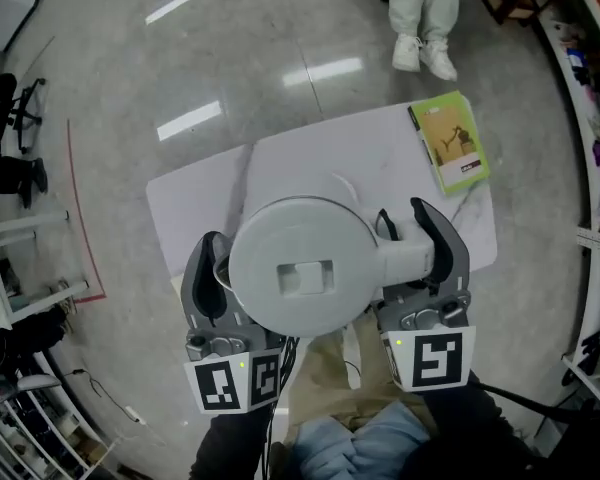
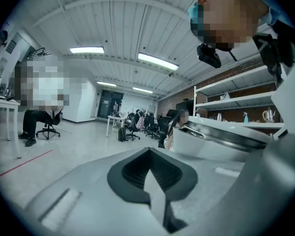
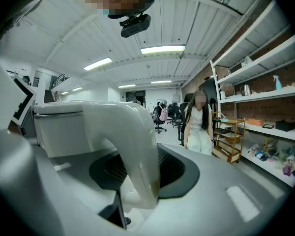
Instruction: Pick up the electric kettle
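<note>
Glossy white round-lidded electric kettle (image 1: 295,268), left claw (image 1: 218,260) pinching its rim, right claw (image 1: 404,226) clamped on curved handle (image 3: 137,146)

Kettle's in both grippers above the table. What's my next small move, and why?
Probably lift no higher and just hold it level. The electric kettle hangs clear above the table. The right gripper clamps its handle and the left gripper sits at the opposite side, so the pick looks done.
</note>
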`<state>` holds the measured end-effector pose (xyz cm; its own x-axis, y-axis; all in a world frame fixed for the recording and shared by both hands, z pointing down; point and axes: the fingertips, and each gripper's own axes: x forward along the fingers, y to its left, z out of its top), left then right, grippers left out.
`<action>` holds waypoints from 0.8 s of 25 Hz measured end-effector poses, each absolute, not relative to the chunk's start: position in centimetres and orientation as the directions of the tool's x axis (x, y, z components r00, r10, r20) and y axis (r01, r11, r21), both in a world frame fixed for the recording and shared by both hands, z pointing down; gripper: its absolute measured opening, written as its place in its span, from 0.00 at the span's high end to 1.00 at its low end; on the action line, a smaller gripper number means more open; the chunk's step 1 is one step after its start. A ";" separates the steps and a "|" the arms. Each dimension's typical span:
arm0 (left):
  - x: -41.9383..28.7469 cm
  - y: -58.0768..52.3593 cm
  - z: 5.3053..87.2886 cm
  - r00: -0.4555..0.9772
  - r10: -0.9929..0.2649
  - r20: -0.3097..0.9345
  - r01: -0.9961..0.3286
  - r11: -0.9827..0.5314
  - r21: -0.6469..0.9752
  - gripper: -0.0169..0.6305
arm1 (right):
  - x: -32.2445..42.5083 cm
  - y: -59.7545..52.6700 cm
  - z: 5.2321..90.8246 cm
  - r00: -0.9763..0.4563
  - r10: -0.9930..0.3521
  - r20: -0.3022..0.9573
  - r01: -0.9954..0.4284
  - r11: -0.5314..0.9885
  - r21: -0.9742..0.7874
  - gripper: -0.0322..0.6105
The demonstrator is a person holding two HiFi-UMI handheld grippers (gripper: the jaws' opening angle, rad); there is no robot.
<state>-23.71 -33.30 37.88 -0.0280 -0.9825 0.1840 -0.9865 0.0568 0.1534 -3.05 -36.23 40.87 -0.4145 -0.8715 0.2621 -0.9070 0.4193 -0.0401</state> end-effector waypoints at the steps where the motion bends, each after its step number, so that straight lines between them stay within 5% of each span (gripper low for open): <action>1: -23.8 -33.0 36.3 -0.029 -0.987 0.158 -0.986 0.054 0.157 0.97 | -3.1 -35.8 39.6 -0.422 -0.873 0.246 -0.904 0.426 -0.038 0.68; 20: -24.2 -22.2 18.8 -0.055 -0.997 -0.045 -0.984 0.046 0.172 0.97 | -3.5 -26.5 23.5 -0.453 -0.883 0.124 -0.891 0.452 -0.038 0.69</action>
